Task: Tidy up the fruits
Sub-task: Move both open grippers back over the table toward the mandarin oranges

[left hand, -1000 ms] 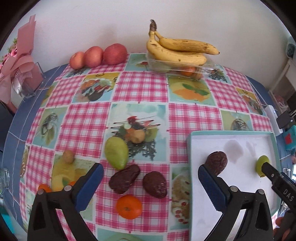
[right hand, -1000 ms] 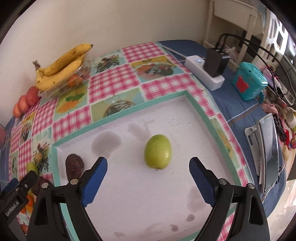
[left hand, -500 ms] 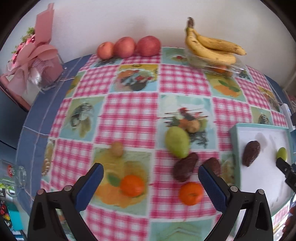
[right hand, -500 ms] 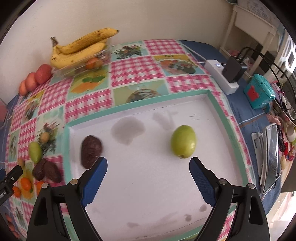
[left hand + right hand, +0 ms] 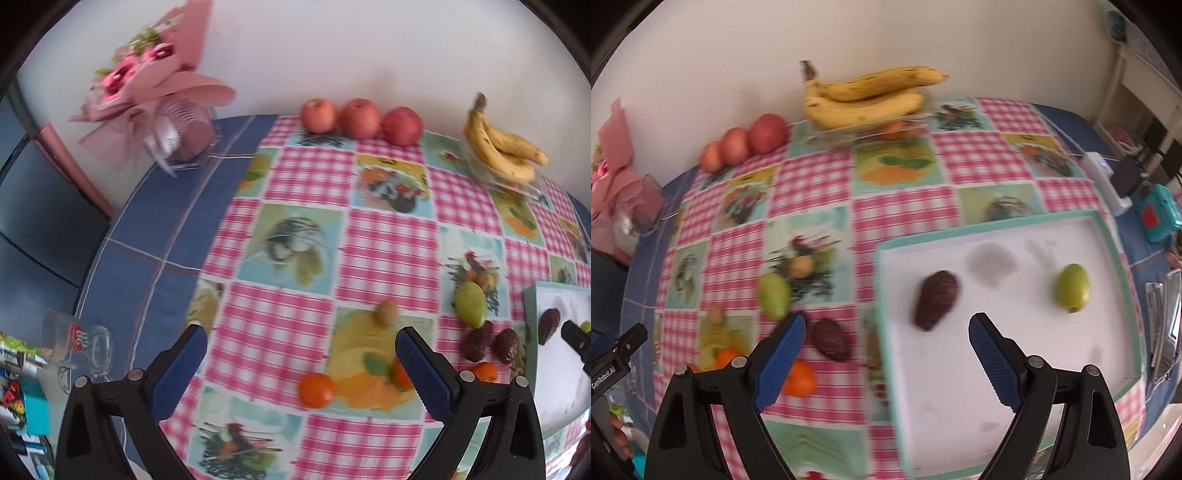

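Observation:
My left gripper (image 5: pixel 301 347) is open and empty, hovering over the checked cloth with an orange (image 5: pixel 317 384) just ahead between its fingers. A small brown fruit (image 5: pixel 386 312), a green fruit (image 5: pixel 470 305), two dark avocados (image 5: pixel 478 342) and another orange (image 5: pixel 486 371) lie to its right. My right gripper (image 5: pixel 886 328) is also open and empty, above the left rim of the white tray (image 5: pixel 997 226). One dark avocado (image 5: pixel 936 305) and one green fruit (image 5: pixel 1071 288) lie in the tray.
Three apples (image 5: pixel 360 118) and a bunch of bananas (image 5: pixel 871 96) on a clear box sit along the wall. A pink bouquet (image 5: pixel 147 88) and a glass mug (image 5: pixel 77 343) stand at the left. A power strip (image 5: pixel 1108 184) lies beyond the tray's right side.
Both grippers have swung left and pulled back. The left one left the tray area for the loose oranges; the right one went from over the green fruit to the tray's left edge.

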`<state>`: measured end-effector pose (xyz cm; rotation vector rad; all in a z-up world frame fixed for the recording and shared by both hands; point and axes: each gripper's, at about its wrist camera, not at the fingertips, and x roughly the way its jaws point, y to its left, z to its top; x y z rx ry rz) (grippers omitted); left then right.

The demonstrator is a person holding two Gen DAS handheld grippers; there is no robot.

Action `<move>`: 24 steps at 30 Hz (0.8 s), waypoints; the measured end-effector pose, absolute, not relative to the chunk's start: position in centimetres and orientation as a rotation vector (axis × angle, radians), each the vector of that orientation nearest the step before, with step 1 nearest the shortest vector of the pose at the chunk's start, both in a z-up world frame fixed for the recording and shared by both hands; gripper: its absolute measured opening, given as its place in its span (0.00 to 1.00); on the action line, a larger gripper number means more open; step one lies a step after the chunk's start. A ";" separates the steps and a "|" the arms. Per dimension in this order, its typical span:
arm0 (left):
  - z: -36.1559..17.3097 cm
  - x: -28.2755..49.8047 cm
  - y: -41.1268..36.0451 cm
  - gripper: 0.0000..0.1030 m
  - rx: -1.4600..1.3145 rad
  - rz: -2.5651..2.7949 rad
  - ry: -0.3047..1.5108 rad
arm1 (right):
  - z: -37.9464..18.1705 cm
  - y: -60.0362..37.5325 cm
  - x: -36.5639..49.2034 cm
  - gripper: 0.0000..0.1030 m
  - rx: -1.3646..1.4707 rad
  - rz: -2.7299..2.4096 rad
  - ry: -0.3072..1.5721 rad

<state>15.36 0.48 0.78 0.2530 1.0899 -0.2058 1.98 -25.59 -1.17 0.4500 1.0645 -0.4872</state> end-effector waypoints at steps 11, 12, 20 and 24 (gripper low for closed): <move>0.4 15.9 3.1 1.00 0.126 -0.254 1.163 | -1.6 -21.1 4.2 0.88 0.449 -0.407 1.087; 0.1 15.9 3.0 1.00 0.123 -0.258 1.175 | -1.9 -20.9 4.4 0.88 0.448 -0.405 1.097; -4.8 16.7 2.7 1.00 0.089 -0.249 1.320 | -5.1 -19.5 5.2 0.88 0.430 -0.388 1.210; -7.3 16.8 2.1 1.00 0.103 -0.240 1.383 | -6.8 -19.2 5.5 0.88 0.430 -0.379 1.260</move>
